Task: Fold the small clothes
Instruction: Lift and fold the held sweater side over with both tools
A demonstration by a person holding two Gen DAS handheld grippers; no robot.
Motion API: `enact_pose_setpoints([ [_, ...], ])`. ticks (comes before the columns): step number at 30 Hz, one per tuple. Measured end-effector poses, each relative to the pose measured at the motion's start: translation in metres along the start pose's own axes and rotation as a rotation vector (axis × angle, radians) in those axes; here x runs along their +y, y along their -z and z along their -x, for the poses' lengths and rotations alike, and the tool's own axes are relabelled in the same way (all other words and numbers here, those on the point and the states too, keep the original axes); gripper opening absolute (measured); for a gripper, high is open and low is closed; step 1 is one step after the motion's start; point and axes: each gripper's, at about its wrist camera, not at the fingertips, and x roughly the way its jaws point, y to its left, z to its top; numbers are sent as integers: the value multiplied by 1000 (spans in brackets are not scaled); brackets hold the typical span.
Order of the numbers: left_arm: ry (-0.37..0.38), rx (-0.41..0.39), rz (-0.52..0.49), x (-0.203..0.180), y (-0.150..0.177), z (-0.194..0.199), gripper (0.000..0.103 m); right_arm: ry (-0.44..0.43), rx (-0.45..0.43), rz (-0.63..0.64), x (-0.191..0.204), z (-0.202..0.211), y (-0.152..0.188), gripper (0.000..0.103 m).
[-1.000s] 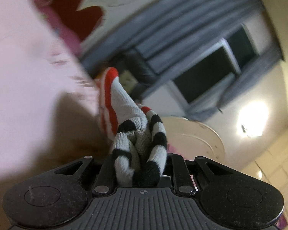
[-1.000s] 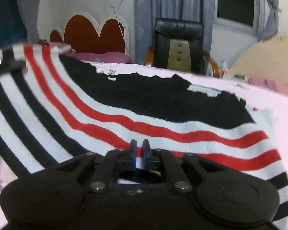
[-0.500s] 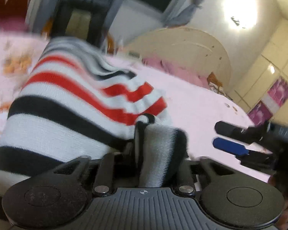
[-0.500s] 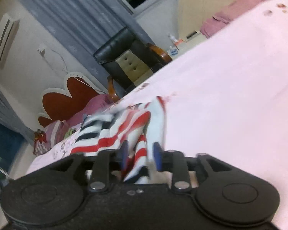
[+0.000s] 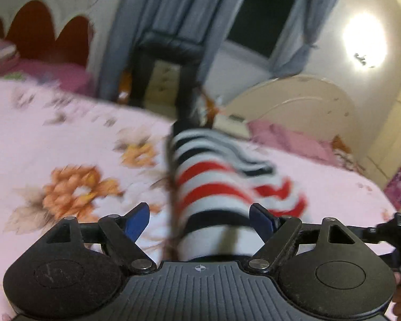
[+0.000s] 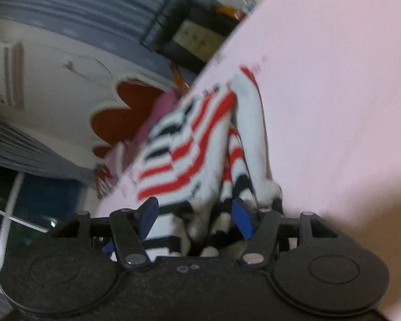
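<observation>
Both tools are letting go: my left gripper [image 5: 199, 218] has its blue pads spread and still widening, and the striped sweater [image 5: 214, 195] lies between them, touching neither pad as far as I can see. My right gripper [image 6: 196, 214] is widening too, with bunched folds of the same sweater between its pads; blur keeps me from telling whether the right-hand pad still brushes the knit. The sweater, banded in red, white and black, sits in a heap on the pink floral bedsheet [image 5: 66, 160], running from the near edge toward the far side of the bed.

Beyond the bed I see a black chair [image 5: 168, 61] against grey curtains [image 5: 152, 5], a dark window [image 5: 264, 18], and a red scalloped headboard [image 5: 40, 32] at far left. A cream arched board [image 5: 302, 99] stands at far right under a bright wall lamp [image 5: 363, 42]. At the right edge of the left view the other gripper pokes in. I can read no writing anywhere.
</observation>
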Motion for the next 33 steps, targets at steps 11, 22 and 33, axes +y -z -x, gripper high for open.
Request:
enact_pose_setpoints([
  [11,75,14,167,28,28,-23,81,290,4,379,54,-62,11,32],
  [22,47,93,-58,-31,14,-63,76,336,-237,743,83,-27,31,20],
  [33,133,62,-71,-22,-14,-54,76,251,-241,485,35,-22,-11,55],
])
